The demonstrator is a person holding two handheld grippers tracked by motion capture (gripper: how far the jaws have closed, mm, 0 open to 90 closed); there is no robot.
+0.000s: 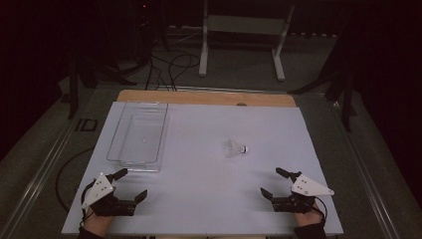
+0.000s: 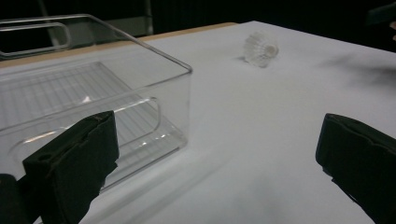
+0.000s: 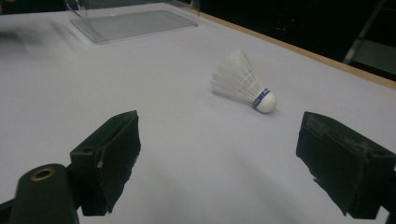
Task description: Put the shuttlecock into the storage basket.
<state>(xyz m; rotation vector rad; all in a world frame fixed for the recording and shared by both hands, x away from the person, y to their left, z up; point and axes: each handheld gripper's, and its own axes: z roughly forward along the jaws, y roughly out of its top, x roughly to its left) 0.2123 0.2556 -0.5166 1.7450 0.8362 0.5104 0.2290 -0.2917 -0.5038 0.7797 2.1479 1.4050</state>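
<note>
Nothing looks started yet: the left tool (image 1: 130, 185) and the right tool (image 1: 272, 182) both sit near the table's (image 1: 199, 199) front edge with jaws spread wide and empty, so the grasp and any placing seem to lie ahead. The shuttlecock (image 1: 235, 148), a cone of white feathers on a rounded cork tip with a blue band, lies on its side right of the table's middle, while the clear, hard-walled plastic bin (image 1: 139, 133) with a ribbed floor stands empty toward the far left corner.

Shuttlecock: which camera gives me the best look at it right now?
The right gripper view: the shuttlecock lies close ahead, its feathers, blue band and cork tip sharp. The high view shows it small at mid-table; the left gripper view shows it distant and blurred.
</note>
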